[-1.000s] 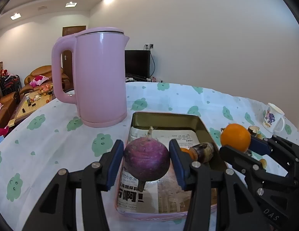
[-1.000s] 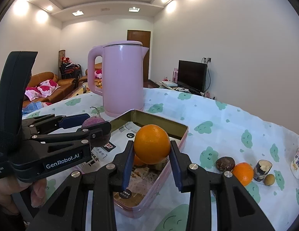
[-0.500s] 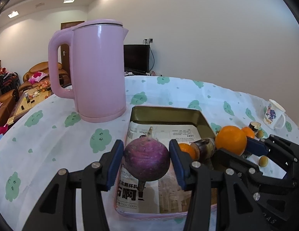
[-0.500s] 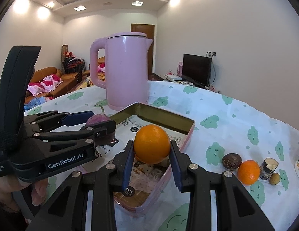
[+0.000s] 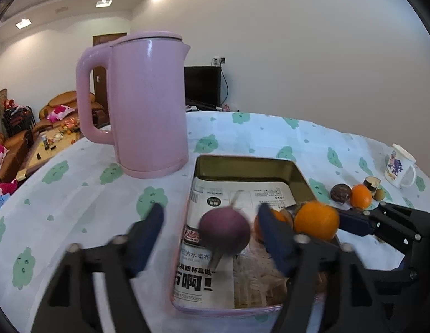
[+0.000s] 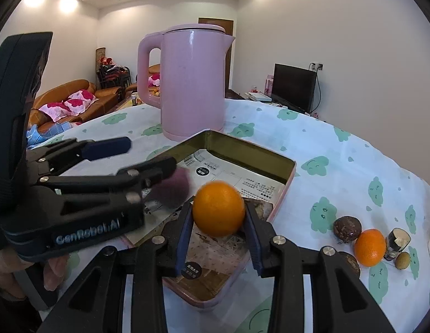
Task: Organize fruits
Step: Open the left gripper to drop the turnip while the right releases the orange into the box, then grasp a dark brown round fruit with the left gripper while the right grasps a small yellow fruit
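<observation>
My left gripper (image 5: pixel 210 211) is over the paper-lined tin tray (image 5: pixel 242 161) and its jaws are opening wide, blurred by motion. The purple round fruit (image 5: pixel 224 231) with a thin stalk is loose between them, touched by neither pad and smeared just above the tray's paper. In the right wrist view it is a purple blur (image 6: pixel 173 191) under the left gripper (image 6: pixel 151 152). My right gripper (image 6: pixel 218 208) holds an orange (image 6: pixel 218 212) over the tray's near right part. Its jaws are starting to open, but both pads still touch the orange.
A tall pink kettle (image 5: pixel 148 102) stands behind the tray's left corner. On the cloth to the right lie a brown round fruit (image 6: pixel 347 229), a second orange (image 6: pixel 370 247), a cut cane piece (image 6: pixel 396 242) and a small longan (image 6: pixel 402 259). A mug (image 5: pixel 399 169) stands farther right.
The left jaws have sprung apart and let go of the purple fruit, which has dropped toward the tray. The right gripper still carries the orange, now a little lower over the tray.
</observation>
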`<state>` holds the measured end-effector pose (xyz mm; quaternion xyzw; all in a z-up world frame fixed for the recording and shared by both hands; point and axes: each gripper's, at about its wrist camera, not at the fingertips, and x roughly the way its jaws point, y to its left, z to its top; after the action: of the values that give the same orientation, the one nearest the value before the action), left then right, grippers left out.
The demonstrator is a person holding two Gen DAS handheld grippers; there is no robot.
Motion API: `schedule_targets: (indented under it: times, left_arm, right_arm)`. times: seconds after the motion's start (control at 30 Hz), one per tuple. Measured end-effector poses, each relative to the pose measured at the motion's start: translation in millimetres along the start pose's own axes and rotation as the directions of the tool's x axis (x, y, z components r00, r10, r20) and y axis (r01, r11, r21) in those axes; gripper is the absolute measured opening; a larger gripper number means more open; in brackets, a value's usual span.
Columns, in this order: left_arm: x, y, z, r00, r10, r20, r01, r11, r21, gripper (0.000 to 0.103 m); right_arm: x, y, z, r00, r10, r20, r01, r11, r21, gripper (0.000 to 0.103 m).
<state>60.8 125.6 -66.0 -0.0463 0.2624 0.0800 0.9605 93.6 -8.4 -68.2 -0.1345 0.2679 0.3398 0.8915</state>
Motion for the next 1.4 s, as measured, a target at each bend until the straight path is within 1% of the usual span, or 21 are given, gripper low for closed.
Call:
schedule_targets:
  times: [0.03, 0.07, 0.13, 0.17, 0.27, 0.37, 0.43, 0.53, 0.6, 0.7, 0.77, 0.87, 0.97, 1.0, 1.03, 1.17, 1.2, 1.23, 1.3, 1.33, 1.4]
  left_arm:
    - [-1, -1, 0, 1.0, 0.001, 0.005, -0.001, 1.0, 0.0, 0.077]
    - [-2, -1, 1, 1.0, 0.001, 0.007, -0.001, 1.0, -0.004, 0.077]
    - [-6, -1, 3, 1.0, -0.001, 0.016, 0.002, 1.0, -0.018, 0.077]
    - [-8, -1, 5, 1.0, -0.002, 0.024, 0.003, 1.0, -0.026, 0.079]
    - [-16, -4, 10, 0.999, -0.017, 0.046, 0.018, 0.999, -0.032, 0.082]
    - [-21, -15, 14, 0.998, -0.037, 0.06, 0.039, 0.999, -0.024, 0.086]
    - [-22, -25, 15, 0.997, -0.059, 0.059, 0.059, 0.998, -0.014, 0.086]
    - [-19, -46, 14, 0.995, -0.086, 0.043, 0.085, 0.996, 0.018, 0.086]
    - [-17, -60, 13, 0.994, -0.105, 0.029, 0.104, 0.994, 0.036, 0.086]
    - [-14, -82, 12, 0.991, -0.133, 0.011, 0.132, 0.989, 0.071, 0.086]
    - [-13, -94, 11, 0.99, -0.143, 0.004, 0.142, 0.985, 0.093, 0.086]
    - [-8, -111, 11, 0.988, -0.154, -0.012, 0.155, 0.98, 0.125, 0.087]
    - [0, -121, 10, 0.987, -0.154, -0.038, 0.158, 0.979, 0.133, 0.087]
    - [2, -124, 9, 0.987, -0.156, -0.044, 0.16, 0.978, 0.135, 0.087]
    - [3, -126, 9, 0.987, -0.153, -0.048, 0.159, 0.978, 0.137, 0.087]
    - [6, -134, 8, 0.987, -0.15, -0.056, 0.157, 0.976, 0.153, 0.087]
    - [7, -136, 8, 0.987, -0.152, -0.059, 0.16, 0.975, 0.155, 0.087]
    - [7, -136, 8, 0.986, -0.155, -0.062, 0.163, 0.974, 0.155, 0.087]
    - [9, -139, 8, 0.985, -0.159, -0.068, 0.167, 0.973, 0.157, 0.087]
    - [9, -140, 8, 0.985, -0.161, -0.069, 0.17, 0.973, 0.158, 0.087]
    - [9, -143, 8, 0.984, -0.164, -0.07, 0.174, 0.97, 0.168, 0.087]
  right_arm:
    - [-1, 0, 0, 1.0, -0.005, 0.006, 0.005, 1.0, 0.001, 0.05]
    - [-4, -1, 0, 1.0, -0.008, 0.02, 0.008, 1.0, 0.002, 0.052]
    - [-11, -3, 0, 0.999, -0.021, 0.038, 0.021, 1.0, 0.002, 0.052]
    - [-15, -6, 1, 0.999, -0.027, 0.045, 0.027, 1.0, 0.004, 0.052]
    - [-32, -19, 1, 0.995, -0.069, 0.066, 0.069, 0.998, 0.006, 0.052]
    - [-51, -48, -5, 0.988, -0.137, 0.065, 0.135, 0.99, 0.031, 0.052]
    - [-62, -68, -11, 0.983, -0.174, 0.061, 0.17, 0.983, 0.066, 0.052]
    - [-74, -106, -24, 0.969, -0.244, 0.034, 0.237, 0.962, 0.137, 0.052]
    - [-79, -130, -32, 0.965, -0.264, 0.009, 0.257, 0.946, 0.197, 0.052]
    - [-83, -153, -45, 0.965, -0.263, -0.021, 0.259, 0.932, 0.254, 0.052]
    - [-82, -160, -52, 0.968, -0.246, -0.045, 0.248, 0.929, 0.276, 0.052]
    - [-77, -165, -63, 0.982, -0.171, -0.078, 0.187, 0.933, 0.308, 0.052]
    - [-70, -156, -67, 0.986, -0.125, -0.109, 0.151, 0.949, 0.276, 0.049]
    - [-67, -154, -69, 0.986, -0.112, -0.123, 0.142, 0.953, 0.266, 0.045]
    - [-64, -152, -69, 0.985, -0.107, -0.134, 0.139, 0.956, 0.259, 0.043]
    - [-55, -148, -72, 0.981, -0.07, -0.184, 0.115, 0.962, 0.247, 0.04]
    - [-54, -148, -73, 0.978, -0.067, -0.196, 0.114, 0.963, 0.244, 0.034]
    - [-51, -148, -73, 0.977, -0.057, -0.207, 0.108, 0.964, 0.243, 0.031]
    - [-46, -145, -75, 0.971, -0.022, -0.237, 0.08, 0.968, 0.236, 0.03]
    - [-43, -143, -76, 0.967, -0.02, -0.256, 0.08, 0.971, 0.227, 0.026]
    - [-43, -139, -76, 0.965, -0.037, -0.259, 0.092, 0.975, 0.204, 0.026]
